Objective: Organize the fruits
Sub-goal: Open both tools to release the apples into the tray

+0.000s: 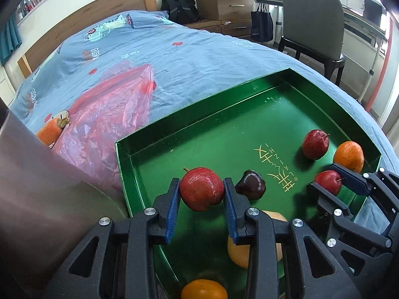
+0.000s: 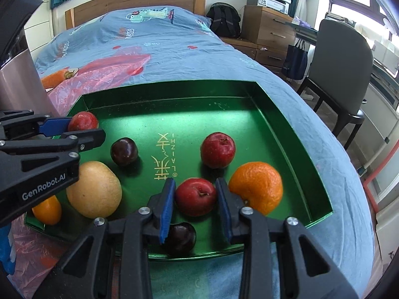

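Observation:
A green tray (image 1: 224,129) (image 2: 174,104) lies on the bed. My left gripper (image 1: 202,184) (image 2: 84,128) is shut on a large red apple (image 1: 201,188) (image 2: 83,120) just above the tray's left part. My right gripper (image 2: 195,186) (image 1: 324,177) is shut on a smaller red apple (image 2: 195,196) (image 1: 327,182) low over the tray's near right part, beside an orange (image 2: 256,186) (image 1: 348,155). Loose in the tray are another red apple (image 2: 218,149), two dark plums (image 2: 124,150) (image 2: 180,236), a yellow pear (image 2: 94,189) and a small orange (image 2: 47,209).
A pink plastic bag (image 1: 112,114) (image 2: 112,67) is spread on the blue bedcover left of the tray, with an orange fruit (image 1: 48,133) at its edge. A metal cylinder (image 1: 37,174) stands at the near left. A chair (image 2: 341,67) and drawers stand right of the bed.

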Demonstrator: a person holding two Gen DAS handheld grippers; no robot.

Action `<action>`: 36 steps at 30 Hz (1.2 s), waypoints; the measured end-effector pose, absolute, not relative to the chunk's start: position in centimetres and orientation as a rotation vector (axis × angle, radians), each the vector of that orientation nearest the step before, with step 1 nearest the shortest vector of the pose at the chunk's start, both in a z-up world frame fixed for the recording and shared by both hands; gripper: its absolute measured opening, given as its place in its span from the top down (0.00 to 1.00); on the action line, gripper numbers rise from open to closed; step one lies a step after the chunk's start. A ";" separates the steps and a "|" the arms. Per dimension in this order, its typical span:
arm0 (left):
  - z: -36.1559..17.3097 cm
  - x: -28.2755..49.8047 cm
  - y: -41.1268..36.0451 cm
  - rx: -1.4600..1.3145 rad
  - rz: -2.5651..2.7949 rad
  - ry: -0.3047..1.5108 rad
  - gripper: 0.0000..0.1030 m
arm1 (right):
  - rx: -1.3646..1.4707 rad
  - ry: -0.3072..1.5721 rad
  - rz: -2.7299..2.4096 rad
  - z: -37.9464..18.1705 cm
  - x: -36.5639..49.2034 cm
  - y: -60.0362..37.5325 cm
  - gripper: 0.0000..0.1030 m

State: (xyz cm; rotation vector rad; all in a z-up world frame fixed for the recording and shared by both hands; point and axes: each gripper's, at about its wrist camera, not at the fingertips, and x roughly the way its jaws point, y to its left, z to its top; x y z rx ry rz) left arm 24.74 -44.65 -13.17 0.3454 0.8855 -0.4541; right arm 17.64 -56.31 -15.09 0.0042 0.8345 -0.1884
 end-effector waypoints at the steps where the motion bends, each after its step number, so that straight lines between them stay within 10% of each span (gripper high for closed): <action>1: -13.5 25.0 -44.7 0.341 -0.453 0.896 0.72 | 0.006 0.832 -0.190 -15.1 17.7 -56.4 0.78; 13: -14.0 26.8 -46.2 0.352 -0.445 0.937 0.71 | 0.017 0.833 -0.261 -14.8 21.2 -58.2 0.78; 18: -13.0 26.5 -46.2 0.354 -0.460 0.903 0.53 | -0.008 0.820 -0.287 -13.7 22.6 -58.6 0.75; 22: -12.1 26.1 -46.1 0.359 -0.471 0.883 0.47 | -0.016 0.784 -0.298 -12.1 22.3 -58.6 0.43; 36: -7.6 20.2 -44.5 0.357 -0.563 0.835 0.45 | -0.034 0.708 -0.337 -6.2 16.7 -57.8 0.24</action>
